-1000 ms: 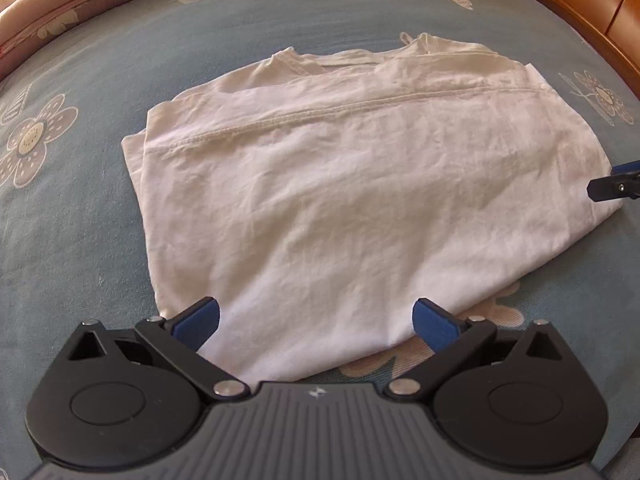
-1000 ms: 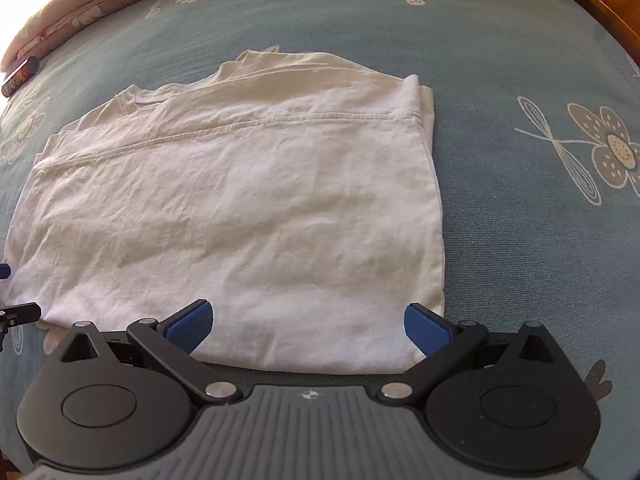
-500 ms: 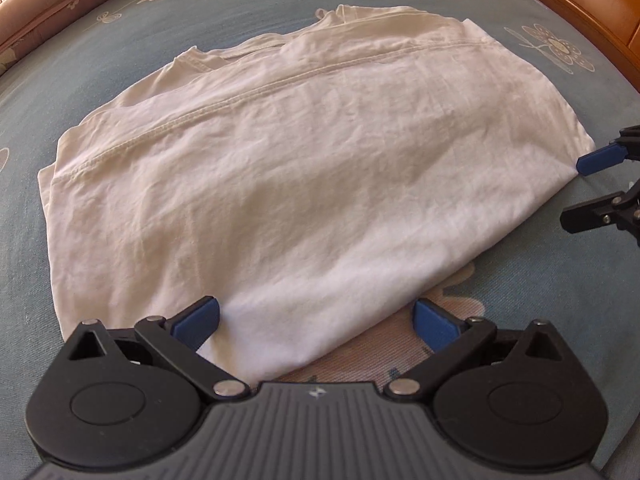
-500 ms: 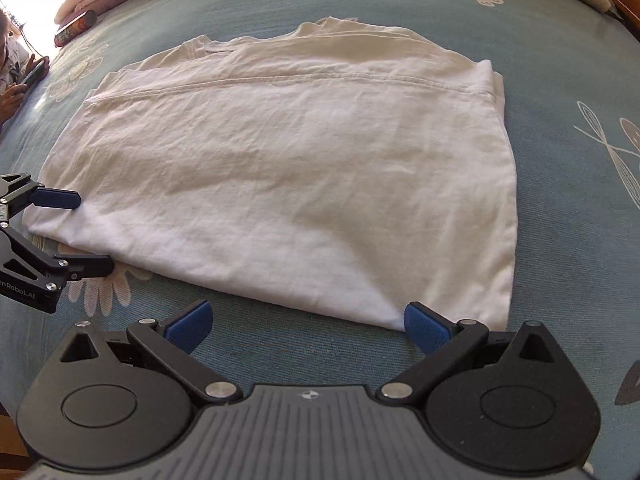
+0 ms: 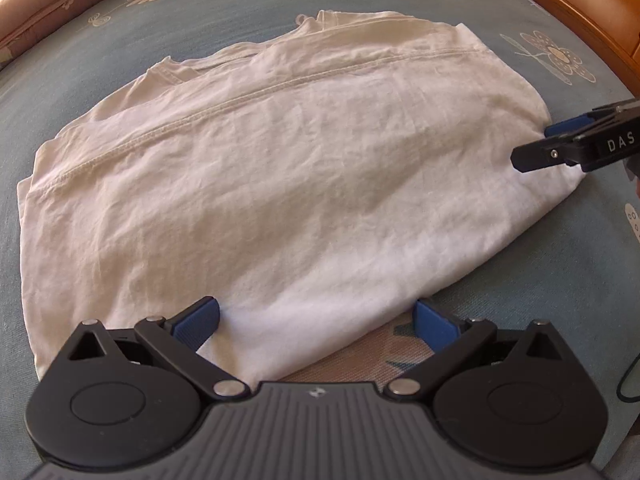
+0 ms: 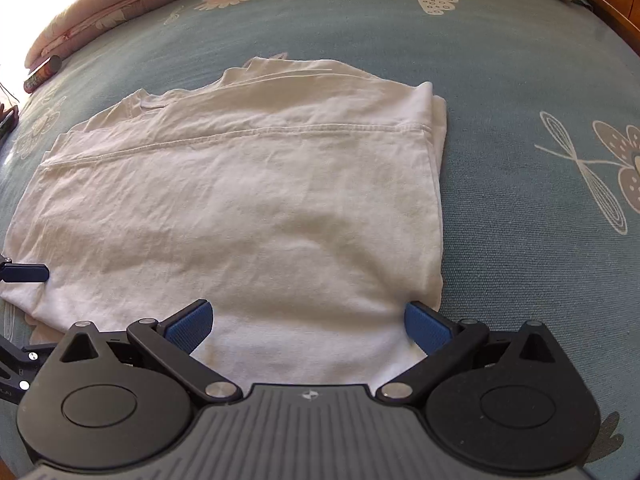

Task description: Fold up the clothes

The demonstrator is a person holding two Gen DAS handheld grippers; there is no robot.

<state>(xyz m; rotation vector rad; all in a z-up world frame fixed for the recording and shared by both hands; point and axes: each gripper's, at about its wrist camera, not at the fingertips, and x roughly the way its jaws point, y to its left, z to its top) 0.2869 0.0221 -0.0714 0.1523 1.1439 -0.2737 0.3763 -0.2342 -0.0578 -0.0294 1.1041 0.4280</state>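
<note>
White T-shirt [image 6: 240,208], part-folded on bed [image 6: 520,60], between wide-open left claw [image 5: 318,320] and right claw [image 6: 306,320]; single-layer pinch risks unravelling folds.

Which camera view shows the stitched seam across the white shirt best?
The right wrist view: the seam runs whole from edge to edge. The left wrist view shows the same seam slanted and bent by the lens.

The white shirt [image 5: 280,184] is seen as thin, creased cloth with a stitched hem. The bedsheet [image 6: 520,80] is shown as matt blue woven fabric. The left gripper [image 5: 316,316] is formed of matt black plastic, ribbed blue pads and shiny metal pivots. Glossy, probably wooden, bed frame [image 5: 580,12] is glimpsed.
</note>
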